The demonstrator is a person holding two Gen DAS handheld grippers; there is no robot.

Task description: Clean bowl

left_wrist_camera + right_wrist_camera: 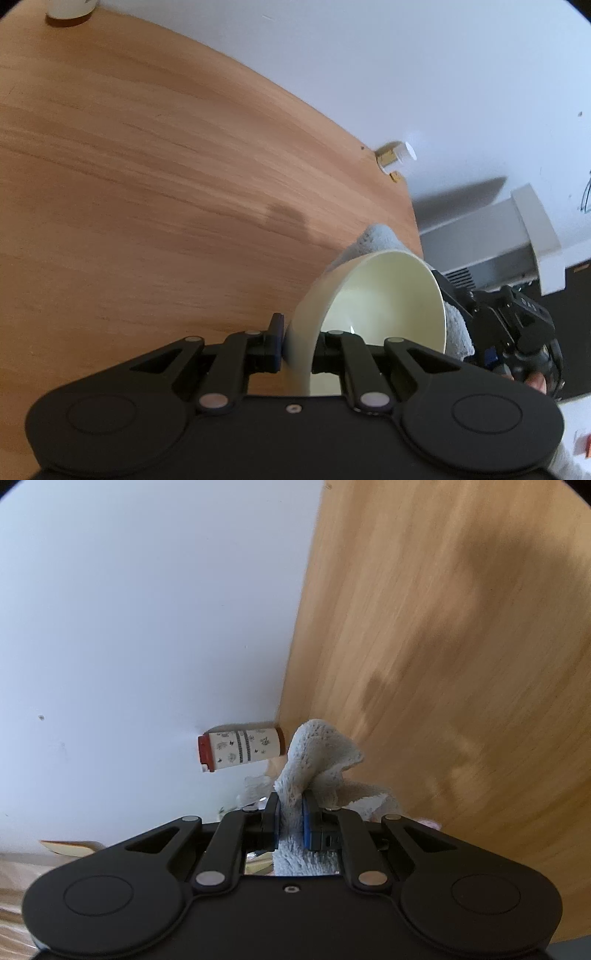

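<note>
1. Pinching the bowl (373, 306) by its wall, your left gripper (297, 345) has its tongs drawn narrow, one finger outside the rim and one inside. That grip leaves the whole hollow free for wiping.

2. You hold the bowl tipped on its side, lifted off the table (147, 166), its mouth turned toward your right gripper (517, 325). My guess is that you tilt it so the cloth can reach in straight rather than from above.

3. The bowl is near the table's corner, partly past its edge, with the wall behind it.

4. Your right gripper (290, 823) is clamped narrow on the cloth (317, 760), which bunches up between the pads and flops out ahead of them. Gripping it low gives you a soft wad in front, so the fingers need not scrape the bowl.

5. In the left view the cloth (373, 240) shows behind the bowl's far rim and again beside its near rim, so it seems wrapped against the outside. Whether it touches the inside I cannot tell.

6. The inside of the bowl looks pale and clean where it shows. I judge you are mid-wipe, working round the rim or outer wall.

7. A patterned can (242, 749) stands at the table's edge against the wall, well clear of the bowl, and plays no part.

8. Keep the left pinch firm: a thin wall held at one point can twist when the cloth pushes on it.
</note>
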